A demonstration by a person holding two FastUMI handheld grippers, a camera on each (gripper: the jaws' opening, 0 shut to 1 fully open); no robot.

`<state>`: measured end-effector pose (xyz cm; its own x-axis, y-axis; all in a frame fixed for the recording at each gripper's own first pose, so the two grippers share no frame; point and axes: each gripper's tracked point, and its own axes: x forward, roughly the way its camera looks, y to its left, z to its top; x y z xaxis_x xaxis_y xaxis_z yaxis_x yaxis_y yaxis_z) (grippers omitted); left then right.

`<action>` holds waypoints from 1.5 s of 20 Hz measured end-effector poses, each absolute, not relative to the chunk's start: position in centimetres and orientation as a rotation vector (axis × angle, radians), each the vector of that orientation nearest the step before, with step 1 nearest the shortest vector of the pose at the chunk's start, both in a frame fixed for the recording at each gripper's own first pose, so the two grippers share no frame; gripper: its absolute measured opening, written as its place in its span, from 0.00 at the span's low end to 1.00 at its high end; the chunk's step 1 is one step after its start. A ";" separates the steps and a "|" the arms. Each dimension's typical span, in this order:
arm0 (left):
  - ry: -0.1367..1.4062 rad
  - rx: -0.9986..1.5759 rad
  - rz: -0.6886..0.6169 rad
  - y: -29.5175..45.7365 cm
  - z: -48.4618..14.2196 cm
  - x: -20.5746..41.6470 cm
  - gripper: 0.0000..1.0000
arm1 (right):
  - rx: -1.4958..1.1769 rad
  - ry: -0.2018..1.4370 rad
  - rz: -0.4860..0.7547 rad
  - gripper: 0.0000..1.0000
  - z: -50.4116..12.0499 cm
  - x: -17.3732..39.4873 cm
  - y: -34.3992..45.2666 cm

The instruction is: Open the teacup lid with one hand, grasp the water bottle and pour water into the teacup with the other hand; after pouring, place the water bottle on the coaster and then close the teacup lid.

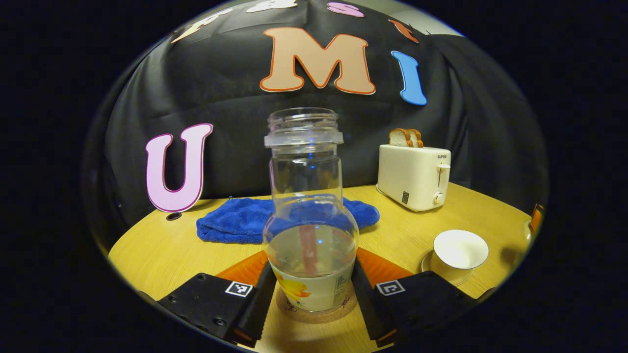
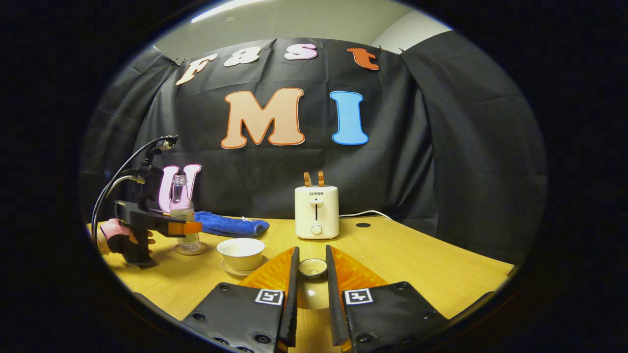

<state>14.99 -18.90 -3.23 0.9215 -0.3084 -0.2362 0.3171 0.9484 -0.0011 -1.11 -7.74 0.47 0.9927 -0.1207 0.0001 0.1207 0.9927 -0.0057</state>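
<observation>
Left gripper (image 1: 310,289) jaws spread wide; right gripper (image 2: 310,289) jaws pinched close

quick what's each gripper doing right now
left gripper: around the water bottle on the coaster; contact cannot be told.
right gripper: shut on the teacup lid.

Water bottle (image 1: 310,230) stands on a coaster (image 1: 316,310) on the tabletop (image 1: 162,250); towel (image 1: 235,220) behind it, toaster (image 1: 414,176) behind to the right, teacup (image 1: 460,252) on its saucer (image 1: 454,275) at right
</observation>
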 end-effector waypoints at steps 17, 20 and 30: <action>0.207 0.045 -0.331 -18.3 -3.0 12.0 0.94 | -0.006 0.001 -0.117 0.31 0.4 -0.9 -7.6; 0.142 0.037 -0.302 -17.1 -2.0 11.0 0.94 | -0.005 0.001 -0.101 0.30 0.4 -0.7 -7.3; -0.020 -0.004 -0.287 -13.1 0.4 7.9 0.94 | 0.000 0.012 0.027 0.31 -0.1 5.1 -2.6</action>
